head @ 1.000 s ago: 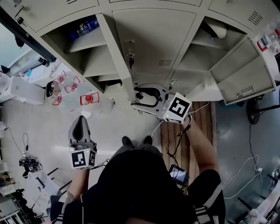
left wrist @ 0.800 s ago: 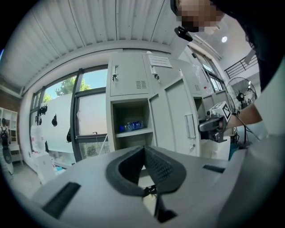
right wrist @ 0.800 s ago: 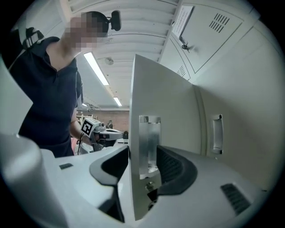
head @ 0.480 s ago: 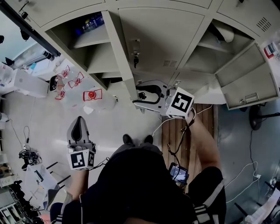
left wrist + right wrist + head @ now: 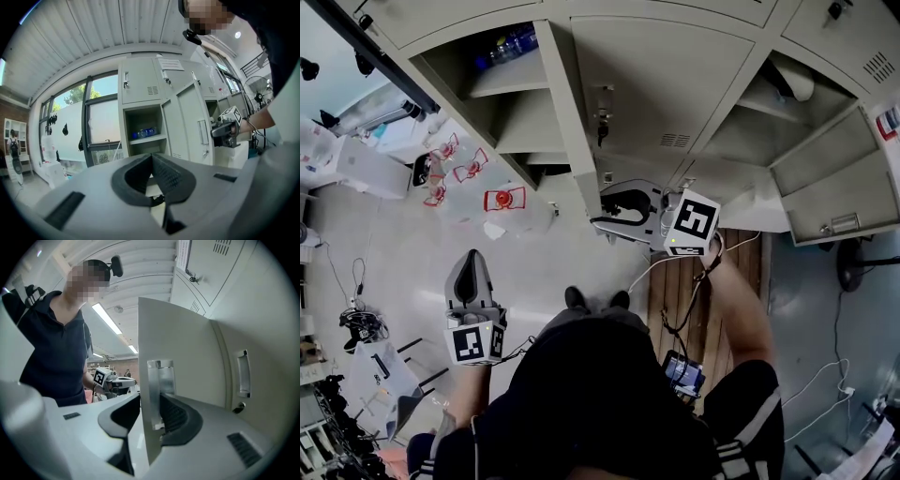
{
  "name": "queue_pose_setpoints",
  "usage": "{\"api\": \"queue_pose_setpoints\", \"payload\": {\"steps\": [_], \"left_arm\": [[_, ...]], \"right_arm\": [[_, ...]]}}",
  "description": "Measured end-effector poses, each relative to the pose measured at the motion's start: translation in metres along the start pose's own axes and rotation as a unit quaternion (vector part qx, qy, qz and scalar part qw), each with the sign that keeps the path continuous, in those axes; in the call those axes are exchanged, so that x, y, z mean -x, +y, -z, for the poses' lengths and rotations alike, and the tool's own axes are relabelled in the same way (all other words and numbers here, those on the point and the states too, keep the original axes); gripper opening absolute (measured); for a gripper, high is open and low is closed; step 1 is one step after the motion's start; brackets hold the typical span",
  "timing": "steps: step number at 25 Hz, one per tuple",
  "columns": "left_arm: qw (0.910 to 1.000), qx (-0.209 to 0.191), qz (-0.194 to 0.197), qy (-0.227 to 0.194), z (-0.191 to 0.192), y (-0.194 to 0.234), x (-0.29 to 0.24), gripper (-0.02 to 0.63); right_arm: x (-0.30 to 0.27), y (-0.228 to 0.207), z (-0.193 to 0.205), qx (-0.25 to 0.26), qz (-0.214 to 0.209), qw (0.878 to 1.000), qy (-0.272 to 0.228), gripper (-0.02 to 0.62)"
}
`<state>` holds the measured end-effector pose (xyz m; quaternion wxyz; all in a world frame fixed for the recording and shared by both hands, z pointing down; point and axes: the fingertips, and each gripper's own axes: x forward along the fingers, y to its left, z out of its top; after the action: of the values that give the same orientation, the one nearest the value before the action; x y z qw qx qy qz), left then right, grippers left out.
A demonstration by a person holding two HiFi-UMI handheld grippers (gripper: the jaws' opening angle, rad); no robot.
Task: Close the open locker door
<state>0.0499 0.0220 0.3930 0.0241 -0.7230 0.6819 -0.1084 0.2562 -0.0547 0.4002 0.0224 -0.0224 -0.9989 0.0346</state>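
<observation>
The right gripper [image 5: 150, 397] has just been closing its jaws and now pinches the free edge of the locker door [image 5: 187, 348], upright between them; the left gripper [image 5: 151, 157] is clenched, empty. Pushed askew to its swing, that thin edge may slip out.

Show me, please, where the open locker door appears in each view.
Head view: locker door, a narrow edge-on strip left of centre.
Left gripper view: locker door right of centre, swung outward.
Right gripper view: locker door at centre, edge upright.
Shared landmark: left gripper, in all three.
</observation>
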Motion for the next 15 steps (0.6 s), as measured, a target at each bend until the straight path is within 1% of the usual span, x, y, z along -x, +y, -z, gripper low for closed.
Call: {"api": "queue_pose_setpoints", "payload": {"steps": [4, 10, 13, 15], "left_arm": [[1.0, 0.001, -0.005, -0.001, 0.001, 0.002, 0.002, 0.003], [0.9999, -0.001, -0.007, -0.008, 0.001, 0.004, 0.005, 0.003], [0.9998, -0.008, -0.007, -0.016, 0.001, 0.007, 0.008, 0.003], [0.9998, -0.001, -0.015, -0.016, 0.001, 0.008, 0.009, 0.003]], "right_arm": [[0.004, -0.001, 0.0, -0.002, 0.006, 1.0, -0.007, 0.135], [-0.014, 0.005, 0.0, 0.021, 0.009, 0.999, 0.022, 0.124], [-0.027, 0.006, 0.0, 0.028, 0.025, 0.999, 0.028, 0.121], [-0.036, 0.007, 0.0, 0.03, 0.038, 0.998, 0.032, 0.121]]}}
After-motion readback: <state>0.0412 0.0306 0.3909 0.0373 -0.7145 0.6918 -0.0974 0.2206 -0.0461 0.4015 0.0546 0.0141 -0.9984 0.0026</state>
